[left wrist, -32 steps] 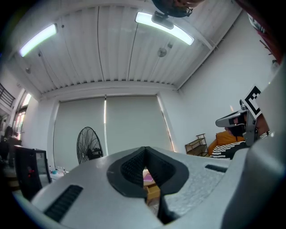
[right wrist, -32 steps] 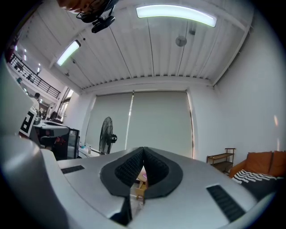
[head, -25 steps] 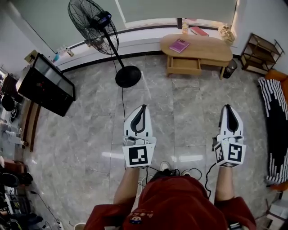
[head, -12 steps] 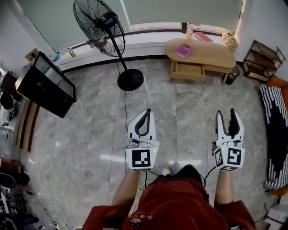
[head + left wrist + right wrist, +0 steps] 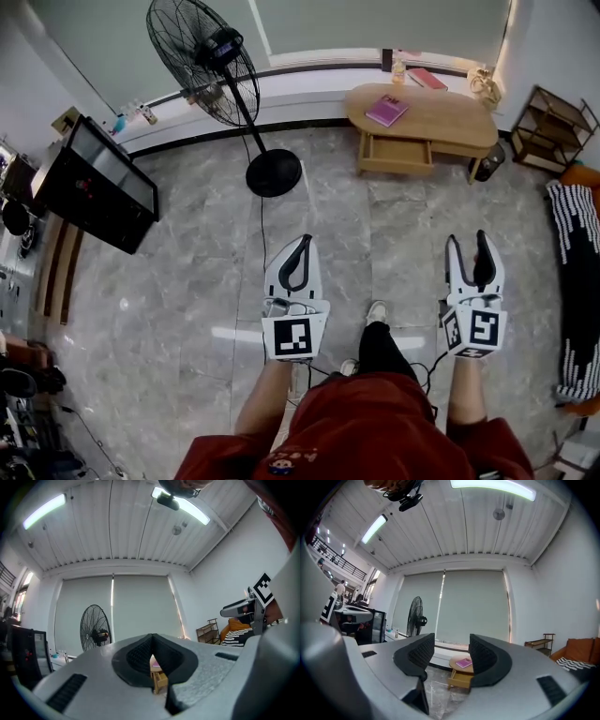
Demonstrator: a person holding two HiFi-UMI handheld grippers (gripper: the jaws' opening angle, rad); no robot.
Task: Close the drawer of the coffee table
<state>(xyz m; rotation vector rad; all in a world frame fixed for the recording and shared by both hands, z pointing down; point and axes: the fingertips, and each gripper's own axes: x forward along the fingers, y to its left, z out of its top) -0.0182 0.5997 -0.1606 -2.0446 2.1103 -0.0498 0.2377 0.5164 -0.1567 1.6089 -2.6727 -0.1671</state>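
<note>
The oval wooden coffee table [image 5: 441, 105] stands far ahead by the window, its drawer [image 5: 397, 156] pulled out toward me. A pink book [image 5: 387, 110] lies on its top. Both grippers are held level over the marble floor, well short of the table. My left gripper [image 5: 301, 242] is shut with nothing in it; in the left gripper view a sliver of the drawer [image 5: 159, 680] shows under its touching tips [image 5: 151, 639]. My right gripper [image 5: 468, 242] is open and empty. In the right gripper view the table [image 5: 454, 661] and drawer [image 5: 460, 680] show between its jaws [image 5: 447, 656].
A standing fan [image 5: 201, 56] with a round black base [image 5: 273, 177] is left of the table. A black screen [image 5: 97, 180] stands at the far left. A wooden shelf [image 5: 551, 128] and a striped throw on a sofa [image 5: 579, 251] line the right. My foot [image 5: 376, 314] steps between the grippers.
The right gripper's jaws have gone from shut to open. The person has walked toward the table, which now sits a little nearer. The left gripper stays shut.
</note>
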